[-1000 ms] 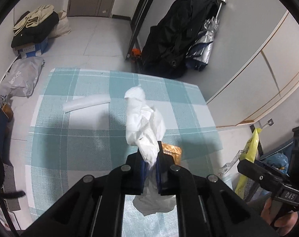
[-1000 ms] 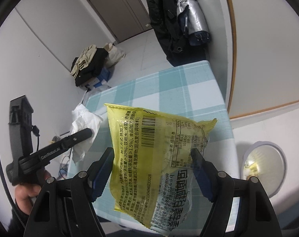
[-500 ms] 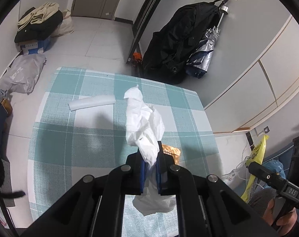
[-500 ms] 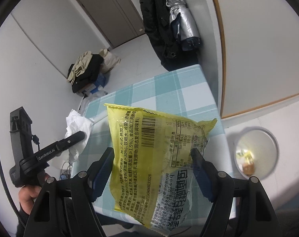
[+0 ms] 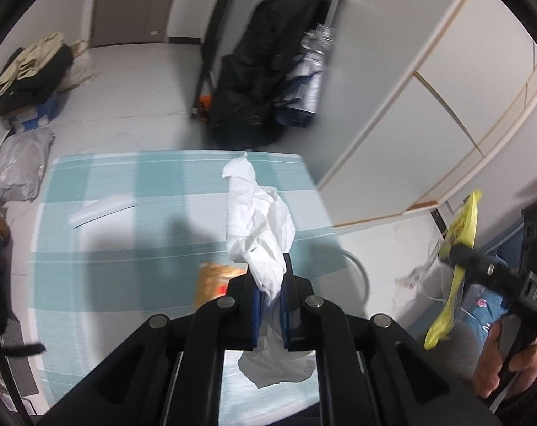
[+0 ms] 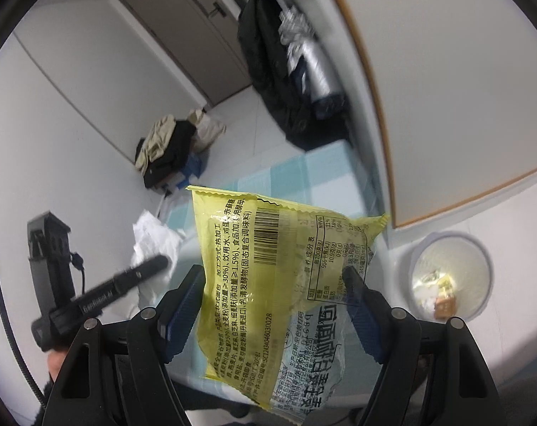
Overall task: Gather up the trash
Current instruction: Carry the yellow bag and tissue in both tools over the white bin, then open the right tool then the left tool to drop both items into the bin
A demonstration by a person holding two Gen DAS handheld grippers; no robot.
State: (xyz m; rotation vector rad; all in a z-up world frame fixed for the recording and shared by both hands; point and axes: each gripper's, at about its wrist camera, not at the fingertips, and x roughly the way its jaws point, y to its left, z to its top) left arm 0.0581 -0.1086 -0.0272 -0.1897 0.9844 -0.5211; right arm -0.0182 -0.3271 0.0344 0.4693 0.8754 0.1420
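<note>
Both grippers have lifted and swung toward the table's right edge since the earlier frames, so the white bin (image 6: 451, 277) on the floor now shows whole in the right wrist view, where before it was cut off and farther aside.

Largest in sight, the table with its teal checked cloth (image 5: 101, 245) sits below both tools, blurred by the motion. On it lie a white tube-like strip (image 5: 99, 209) toward the left and an orange wrapper (image 5: 213, 282) just in front of the left tool. The bin, beside the table's right edge, has a few scraps at its bottom.

Right gripper (image 6: 272, 285): its 2 blue pads stand wide, clamped on the flat sides of a yellow noodle packet (image 6: 279, 277), which hangs in the air above the table edge, barcode side facing the camera. The left wrist view shows that packet edge-on at its right side.

Left gripper (image 5: 270, 296): its pads are nearly together, pinching a crumpled white plastic bag (image 5: 259, 227) that stands up above them and trails below, clear of the cloth.
</note>
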